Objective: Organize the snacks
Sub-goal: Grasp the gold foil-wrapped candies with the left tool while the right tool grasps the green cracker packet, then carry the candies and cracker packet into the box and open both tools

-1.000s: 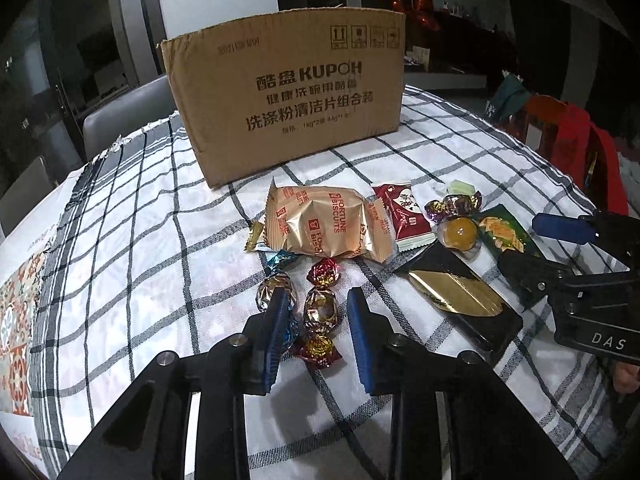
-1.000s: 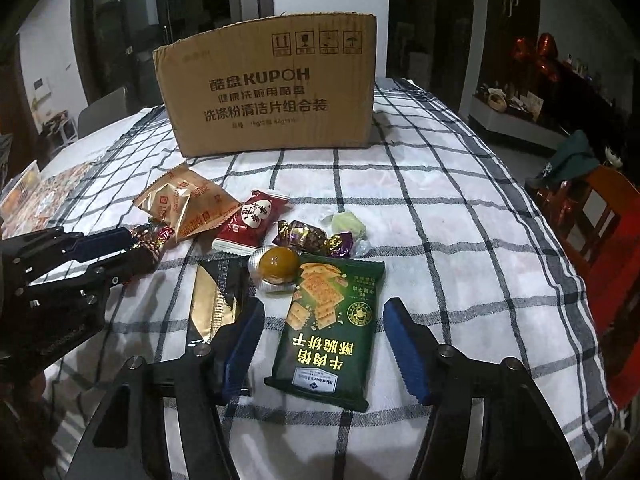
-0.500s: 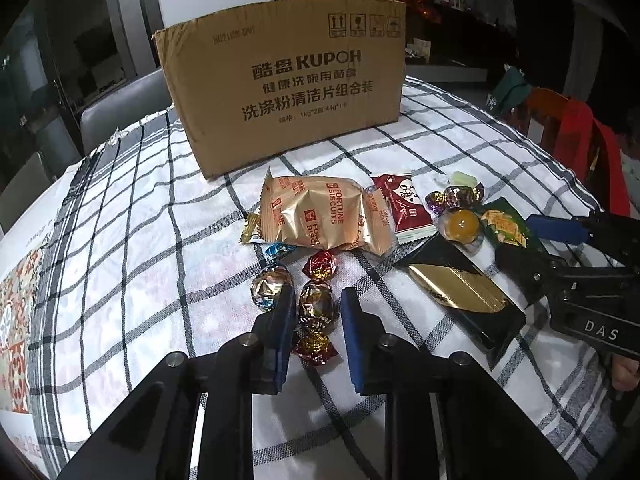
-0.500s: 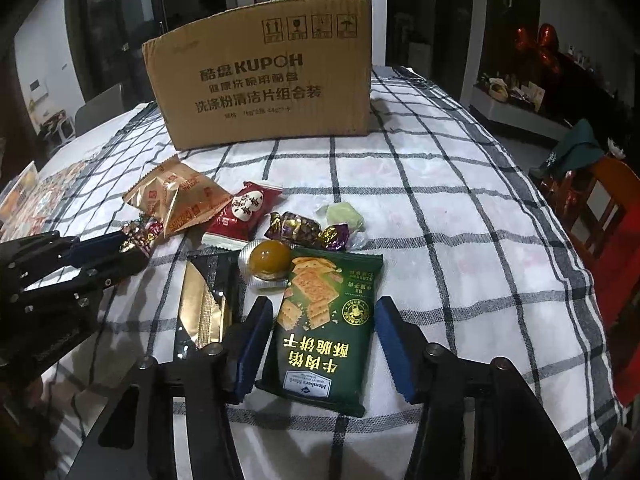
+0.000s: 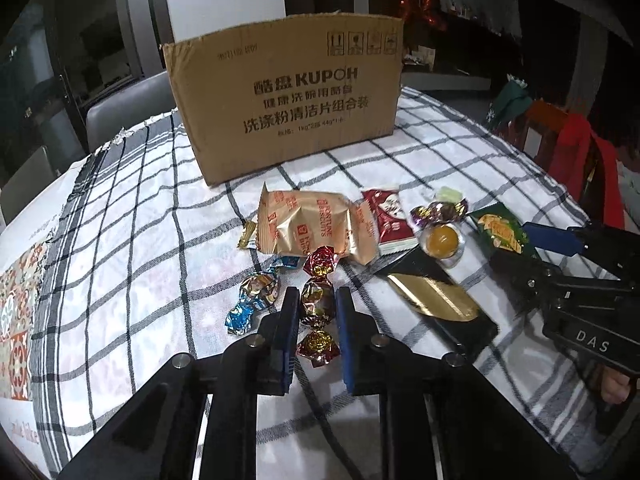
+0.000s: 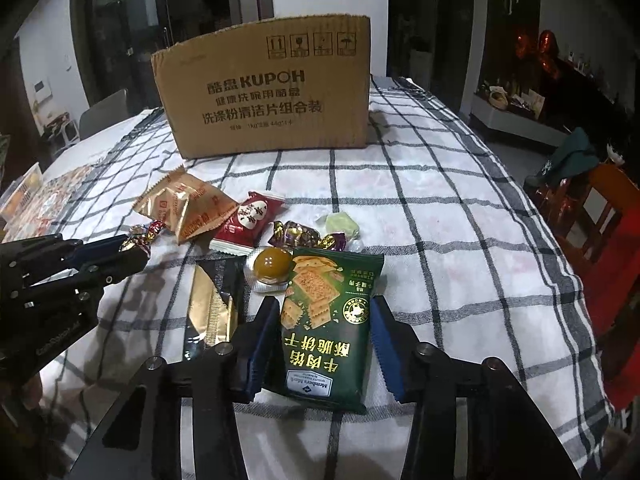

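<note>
Snacks lie on a checked tablecloth in front of a brown cardboard box. My left gripper is shut on a red-and-gold wrapped candy. A blue-ended candy lies just left of it. My right gripper stands around a green cracker packet, jaws close to its sides with small gaps, so it counts as open. Also on the cloth are a gold biscuit bag, a red packet, a yellow jelly cup and a black-and-gold packet.
The box stands at the back of the table. A purple candy and a pale green sweet lie behind the green packet. A red chair is at the right edge. A grey chair stands behind the table.
My left gripper's jaws have closed in on the red-and-gold candy. My right gripper's jaws have narrowed around the green packet. Both grippers have edged forward.
</note>
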Available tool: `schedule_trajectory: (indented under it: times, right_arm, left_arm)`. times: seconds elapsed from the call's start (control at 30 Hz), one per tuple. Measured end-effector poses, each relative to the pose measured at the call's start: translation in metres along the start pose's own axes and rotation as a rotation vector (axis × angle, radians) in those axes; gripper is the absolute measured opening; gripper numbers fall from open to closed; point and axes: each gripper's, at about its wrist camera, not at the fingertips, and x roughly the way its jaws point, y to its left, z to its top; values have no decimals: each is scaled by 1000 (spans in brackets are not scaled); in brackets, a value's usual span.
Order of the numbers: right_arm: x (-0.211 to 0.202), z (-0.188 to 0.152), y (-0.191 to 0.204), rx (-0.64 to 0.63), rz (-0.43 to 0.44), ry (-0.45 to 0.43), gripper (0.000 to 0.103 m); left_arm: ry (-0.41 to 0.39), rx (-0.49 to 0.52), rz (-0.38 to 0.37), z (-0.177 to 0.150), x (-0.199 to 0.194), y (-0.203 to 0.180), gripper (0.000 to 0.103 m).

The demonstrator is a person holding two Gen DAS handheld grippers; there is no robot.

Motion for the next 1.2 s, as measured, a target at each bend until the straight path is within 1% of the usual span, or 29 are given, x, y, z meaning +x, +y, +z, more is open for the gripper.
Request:
schedule_trajectory:
  times: [0.23, 0.5, 0.7, 0.9, 1.2]
  right_arm:
    - [-24, 7, 4, -9, 29, -52, 47]
    - [-52, 22, 11, -45, 63, -128, 47]
    - [-66, 43, 11, -69, 84, -187, 47]
    - [-74, 66, 12, -77, 137, -217, 47]
    - [-79, 108, 8, -62, 176, -279, 47]
  left_arm:
    - [-35, -45, -8, 5, -26, -4, 19]
    - [-101, -64, 15, 17, -57, -6, 19]
    - [-154, -64, 37, 33, -74, -3, 19]
    - [-201, -66, 52, 50, -89, 1, 19]
    - [-266, -69, 64, 88, -103, 12, 19]
